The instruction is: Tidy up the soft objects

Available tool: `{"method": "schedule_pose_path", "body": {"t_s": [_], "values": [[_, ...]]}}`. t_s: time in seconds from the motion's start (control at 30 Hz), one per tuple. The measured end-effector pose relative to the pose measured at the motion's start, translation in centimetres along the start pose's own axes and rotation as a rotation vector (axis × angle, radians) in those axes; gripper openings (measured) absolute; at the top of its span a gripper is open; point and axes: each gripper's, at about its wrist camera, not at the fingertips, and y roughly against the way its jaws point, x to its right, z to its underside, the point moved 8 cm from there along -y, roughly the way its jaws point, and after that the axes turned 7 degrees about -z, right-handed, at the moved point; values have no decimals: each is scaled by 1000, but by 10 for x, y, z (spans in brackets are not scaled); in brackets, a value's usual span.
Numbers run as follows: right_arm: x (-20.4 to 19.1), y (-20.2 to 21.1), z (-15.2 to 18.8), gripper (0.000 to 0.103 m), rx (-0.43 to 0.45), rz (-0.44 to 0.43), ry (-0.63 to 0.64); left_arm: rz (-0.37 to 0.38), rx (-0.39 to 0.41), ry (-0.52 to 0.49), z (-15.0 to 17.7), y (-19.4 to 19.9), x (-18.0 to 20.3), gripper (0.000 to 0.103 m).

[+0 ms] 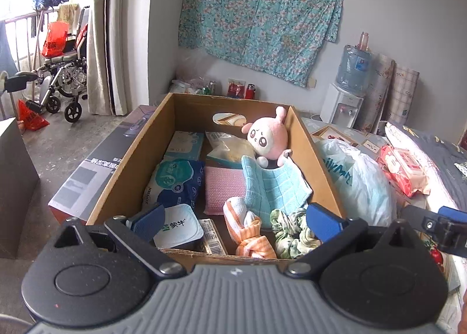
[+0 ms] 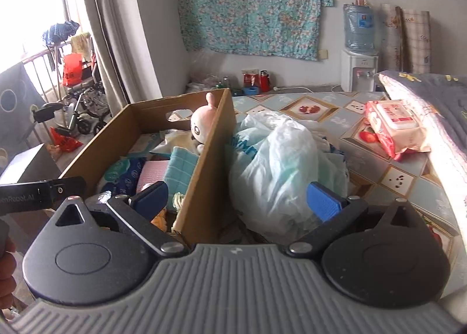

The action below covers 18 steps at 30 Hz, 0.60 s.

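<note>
Writing: a blue-and-white packet [image 1: 175, 182] in the cardboard box [image 1: 122, 170] carries "ZOHSEN" along its edge; a white tub lid [image 1: 178, 227] bears green Chinese characters, unclear at this size; the white plastic bag [image 2: 274, 164] shows blue letters, only partly legible; "Robot.AI" can be read on the left gripper's side in the right wrist view.
Left gripper [image 1: 235, 218]: fingers spread wide, nothing between them, over the near end of the box.
Under the left fingers: an orange-and-white cloth [image 1: 248, 231] and a green floral scrunchie [image 1: 292, 231] lie between the two pads, lower down in the box; contact cannot be told.
Box contents: a pink plush toy [image 1: 268, 137] sits in the far right corner, a light blue checked cloth [image 1: 271, 188] drapes below it, and a pink sponge pad [image 1: 223, 188] lies flat beside that.
Right gripper [image 2: 236, 198]: fingers wide apart, empty; the left finger is over the box, the right beside the bag.
Bag: touching the box's right wall, on the patterned tabletop [image 2: 408, 182].
Wet wipes pack [image 2: 394, 126]: red and white, well apart from both grippers.
</note>
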Motion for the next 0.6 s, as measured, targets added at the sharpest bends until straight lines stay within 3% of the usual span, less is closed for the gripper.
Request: {"method": "schedule_pose_path", "body": {"t_s": [0.27, 0.43, 0.6], "values": [[-6, 20, -2, 102, 77, 118, 99, -34, 45, -33, 0, 9, 2, 103], [-17, 20, -4, 102, 69, 183, 161, -65, 65, -34, -2, 14, -6, 103], [-27, 16, -3, 102, 52, 129, 160, -110, 90, -82, -1, 18, -4, 103]]}}
